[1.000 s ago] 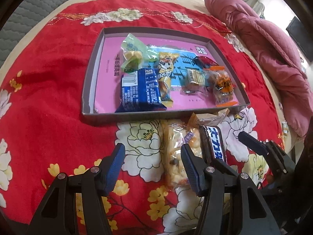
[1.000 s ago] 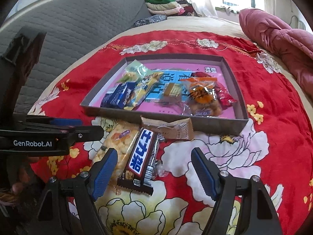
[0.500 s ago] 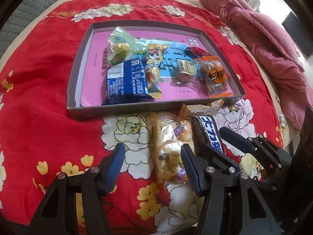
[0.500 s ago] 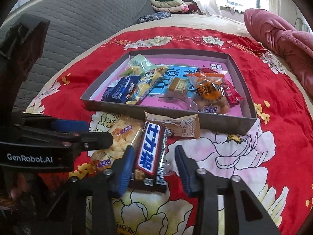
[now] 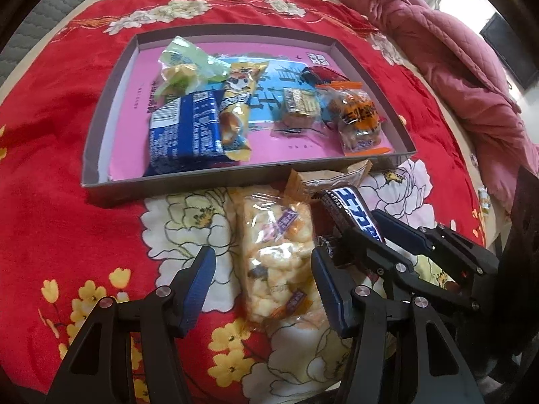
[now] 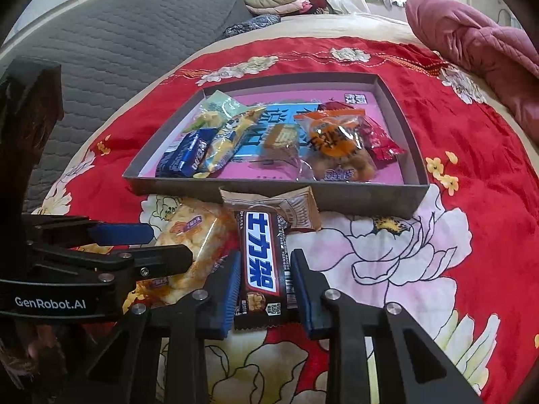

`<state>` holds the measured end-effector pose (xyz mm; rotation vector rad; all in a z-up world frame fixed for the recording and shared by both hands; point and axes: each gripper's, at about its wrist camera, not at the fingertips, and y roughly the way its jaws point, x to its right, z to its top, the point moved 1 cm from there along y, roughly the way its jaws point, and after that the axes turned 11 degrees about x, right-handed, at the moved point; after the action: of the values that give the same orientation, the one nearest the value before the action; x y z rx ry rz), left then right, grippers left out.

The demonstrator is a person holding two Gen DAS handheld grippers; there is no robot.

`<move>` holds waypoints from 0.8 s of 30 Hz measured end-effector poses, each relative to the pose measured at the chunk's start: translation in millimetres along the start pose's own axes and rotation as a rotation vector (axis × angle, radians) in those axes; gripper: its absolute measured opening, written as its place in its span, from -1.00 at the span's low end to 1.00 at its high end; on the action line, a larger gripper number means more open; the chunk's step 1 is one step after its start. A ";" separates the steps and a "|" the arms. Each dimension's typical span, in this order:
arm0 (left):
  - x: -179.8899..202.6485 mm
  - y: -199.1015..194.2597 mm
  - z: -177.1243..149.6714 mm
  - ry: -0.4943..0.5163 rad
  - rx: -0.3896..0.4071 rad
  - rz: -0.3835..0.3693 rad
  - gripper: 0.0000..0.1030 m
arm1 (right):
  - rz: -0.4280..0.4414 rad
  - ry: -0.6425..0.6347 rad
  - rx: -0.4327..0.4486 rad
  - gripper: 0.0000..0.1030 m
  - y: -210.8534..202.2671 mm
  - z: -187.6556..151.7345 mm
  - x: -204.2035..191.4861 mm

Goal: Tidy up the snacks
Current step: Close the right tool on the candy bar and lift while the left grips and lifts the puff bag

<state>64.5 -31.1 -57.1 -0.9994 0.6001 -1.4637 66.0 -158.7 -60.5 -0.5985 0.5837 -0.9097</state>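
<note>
Right gripper (image 6: 264, 282): I see its jaws closing on the chocolate bar (image 6: 262, 262), blue pads against both long edges of the dark wrapper.
Chocolate bar: on the red floral bedspread (image 6: 471, 155), just in front of the tray's near wall, its far end over a tan wrapped snack (image 6: 296, 207).
Left gripper (image 5: 259, 289): jaws apart, nothing pressed; I have it hovering over the clear bag of rice crackers (image 5: 276, 256), which lies between its fingers' line.
Rice crackers: on the bedspread, just beside the chocolate bar, touching it along one side.
Tray (image 5: 101, 128): grey-walled, pink-floored, resting on the bedspread.
In the tray: blue biscuit pack (image 5: 183, 131), yellow cartoon pack (image 5: 235, 107), green bag (image 5: 182, 64), small tan cake (image 5: 298, 107), orange-labelled bag (image 5: 357, 118), red packet (image 5: 323, 74).
Beyond: pink quilt (image 5: 454, 67) at the bed's far side.
</note>
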 end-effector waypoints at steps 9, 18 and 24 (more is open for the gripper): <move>3.7 12.4 6.0 -0.015 -0.016 -0.004 0.21 | -0.005 0.028 -0.017 -0.42 3.6 -1.5 9.0; 7.6 30.3 9.9 -0.014 -0.040 0.028 0.20 | -0.005 0.022 -0.020 -0.42 4.1 -1.9 8.1; 6.4 37.0 10.9 -0.020 -0.048 0.031 0.15 | 0.001 0.027 -0.024 -0.42 6.3 -2.1 8.8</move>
<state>93.7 -41.3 -81.1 -1.0366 0.6363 -1.4163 72.2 -163.6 -68.1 -0.6087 0.6198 -0.9123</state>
